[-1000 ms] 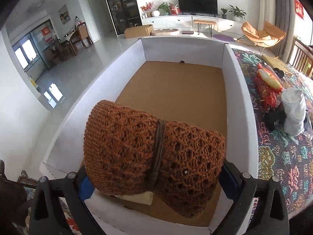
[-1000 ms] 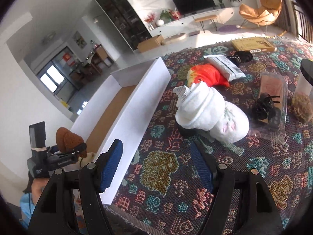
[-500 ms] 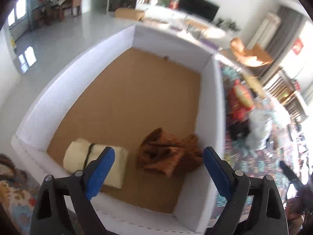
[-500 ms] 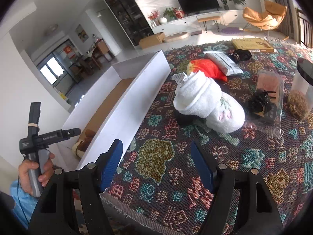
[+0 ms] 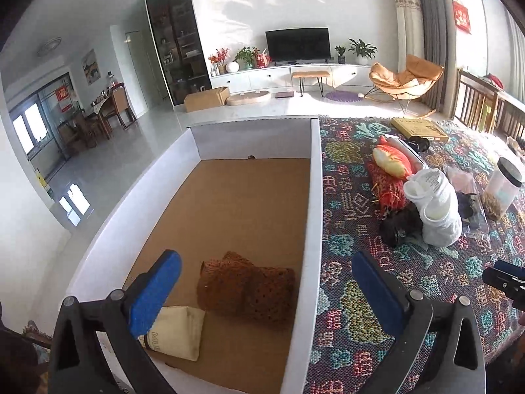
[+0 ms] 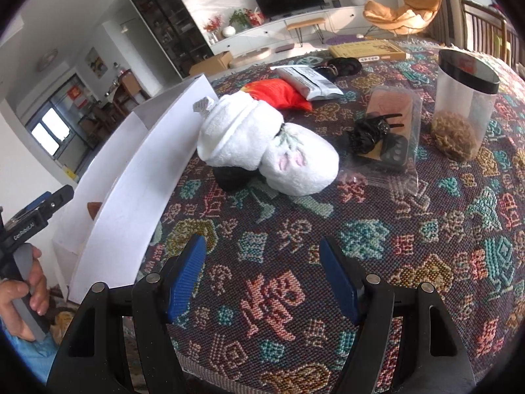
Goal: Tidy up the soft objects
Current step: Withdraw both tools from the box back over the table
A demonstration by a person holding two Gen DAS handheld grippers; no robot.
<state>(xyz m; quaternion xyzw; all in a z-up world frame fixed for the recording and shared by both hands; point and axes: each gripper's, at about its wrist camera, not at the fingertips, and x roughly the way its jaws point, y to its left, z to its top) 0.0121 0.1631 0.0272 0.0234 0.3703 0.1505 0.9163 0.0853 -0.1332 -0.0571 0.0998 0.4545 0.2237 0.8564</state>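
the left gripper [image 5: 265, 282] is hovering with its blue pads spread wide apart and gripping nothing, over the near end of the white box [image 5: 313, 203]; the rust knitted bundle [image 5: 246, 287] is lying on the box's brown floor just beyond and between the pads, close to the right wall; the cream folded cloth [image 5: 177, 331] is lying beside it at the near left corner, partly hidden behind the left pad; the right gripper [image 6: 262, 279] is also standing open with nothing between its pads, hovering over the patterned cloth of the table [image 6: 410, 246]; the white rolled towel [image 6: 239, 131] and the white flowered roll [image 6: 302, 164] are resting against each other straight ahead of it, well apart from the pads, just beside the outer wall of the box; a dark soft item [image 6: 231, 177] is peeking out from under them; a red pouch [image 6: 279, 93] is lying behind the towel, with a grey packet [image 6: 306, 80] at its far side; to the right, a clear pack with a black clip [image 6: 384, 131] and a clear jar with a black lid [image 6: 462, 105] are sitting on the table; the person's left hand [image 6: 23, 295] is showing at the left edge of the right wrist view, wrapped around the other gripper's handle.
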